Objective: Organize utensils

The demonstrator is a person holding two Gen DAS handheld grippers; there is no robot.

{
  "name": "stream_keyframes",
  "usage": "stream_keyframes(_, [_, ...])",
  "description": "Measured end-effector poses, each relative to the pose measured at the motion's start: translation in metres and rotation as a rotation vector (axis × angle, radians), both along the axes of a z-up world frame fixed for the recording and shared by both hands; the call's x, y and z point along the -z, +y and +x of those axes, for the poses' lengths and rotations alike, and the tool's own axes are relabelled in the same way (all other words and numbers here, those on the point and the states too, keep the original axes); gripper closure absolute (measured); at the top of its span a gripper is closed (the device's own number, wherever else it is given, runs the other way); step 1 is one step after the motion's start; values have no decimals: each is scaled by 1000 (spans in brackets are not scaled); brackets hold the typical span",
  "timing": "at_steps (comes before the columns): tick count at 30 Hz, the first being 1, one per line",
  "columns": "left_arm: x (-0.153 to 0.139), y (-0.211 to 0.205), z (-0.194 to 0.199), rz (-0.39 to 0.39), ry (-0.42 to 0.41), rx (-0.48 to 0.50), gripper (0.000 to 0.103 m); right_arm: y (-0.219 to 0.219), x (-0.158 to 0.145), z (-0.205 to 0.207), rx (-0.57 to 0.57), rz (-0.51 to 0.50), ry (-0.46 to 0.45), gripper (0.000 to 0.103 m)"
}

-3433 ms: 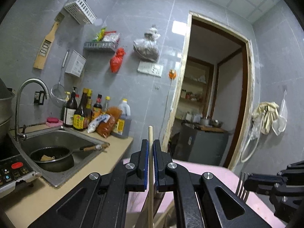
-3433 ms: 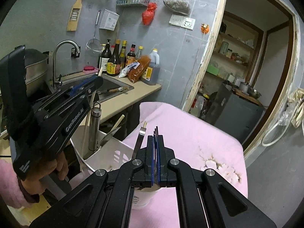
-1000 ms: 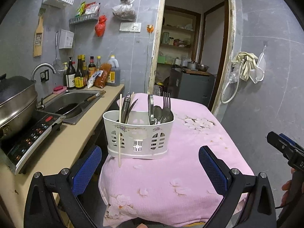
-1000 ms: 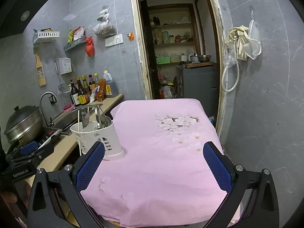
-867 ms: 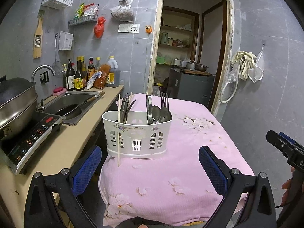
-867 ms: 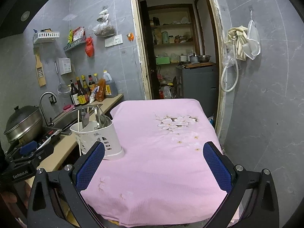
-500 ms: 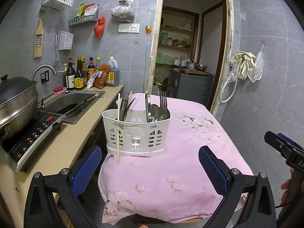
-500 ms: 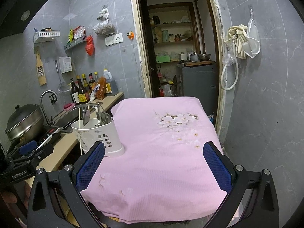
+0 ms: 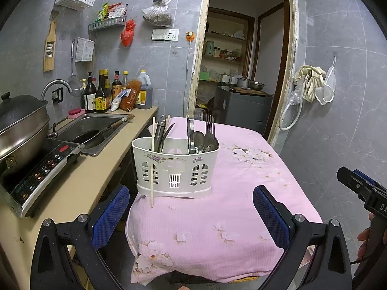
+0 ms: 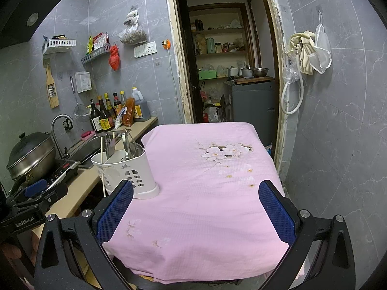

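pink floral tablecloth (image 9: 232,207), white caddy (image 9: 176,166), grey marbled tiles (image 9: 338,96)

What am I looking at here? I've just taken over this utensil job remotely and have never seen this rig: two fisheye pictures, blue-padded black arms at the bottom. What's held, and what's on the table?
There is no robot arm. A person holds a two-finger claw in each hand, and each claw carries a wide-angle camera looking forward along its fingers. One picture is from the left claw, the other from the right claw; the blue pads are their fingertips. Both claws are spread wide open and hold nothing.

In front is a table under a pink flowered cloth. On it, at the edge nearest the kitchen counter, stands a white utensil caddy. It holds a fork, spoons and other metal utensils upright. One wooden chopstick seems to run down the caddy's front, its tip on the cloth, so it may be outside.

The black tool at each picture's edge is the other claw.
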State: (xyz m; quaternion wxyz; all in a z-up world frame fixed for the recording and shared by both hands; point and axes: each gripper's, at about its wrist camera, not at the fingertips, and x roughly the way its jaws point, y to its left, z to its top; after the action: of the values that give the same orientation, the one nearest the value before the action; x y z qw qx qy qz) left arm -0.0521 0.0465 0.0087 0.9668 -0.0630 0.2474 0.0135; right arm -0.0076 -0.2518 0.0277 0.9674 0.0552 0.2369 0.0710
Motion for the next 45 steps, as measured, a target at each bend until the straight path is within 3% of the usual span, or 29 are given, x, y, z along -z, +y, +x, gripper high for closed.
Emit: stream_keyframes(45, [0, 4, 1, 1, 1, 3, 0, 4, 2, -5, -1, -3, 8, 1])
